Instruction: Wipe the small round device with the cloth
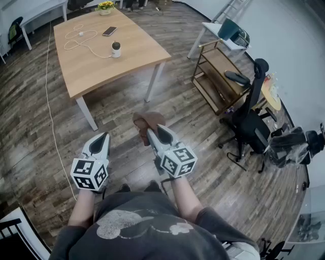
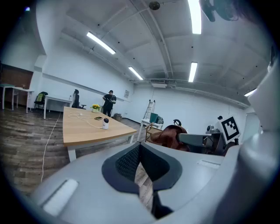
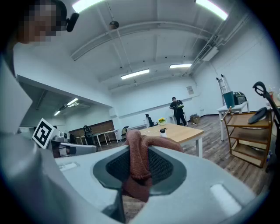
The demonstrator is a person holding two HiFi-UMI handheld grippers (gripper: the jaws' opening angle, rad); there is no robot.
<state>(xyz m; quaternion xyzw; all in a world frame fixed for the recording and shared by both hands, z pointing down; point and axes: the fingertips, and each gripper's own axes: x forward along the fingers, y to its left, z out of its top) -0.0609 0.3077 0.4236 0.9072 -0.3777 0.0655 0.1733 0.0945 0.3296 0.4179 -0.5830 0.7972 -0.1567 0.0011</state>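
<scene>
The small round white device [image 1: 116,49] stands on the wooden table [image 1: 91,66], far ahead of both grippers; it also shows as the device [image 2: 105,124] and the device [image 3: 162,132] in the gripper views. My right gripper [image 1: 154,133] is shut on a brown cloth [image 1: 146,123], which bunches over its tips; the cloth [image 3: 138,162] is pinched between the jaws. My left gripper [image 1: 103,139] is shut and holds nothing, with floor showing past its tips [image 2: 141,162]. Both hang over the floor, short of the table.
A white cable [image 1: 81,39], a phone [image 1: 109,31] and a flower pot [image 1: 105,7] lie on the table. A wooden shelf cart [image 1: 219,81] and a black office chair [image 1: 251,122] stand to the right. A person [image 2: 108,103] stands beyond the table.
</scene>
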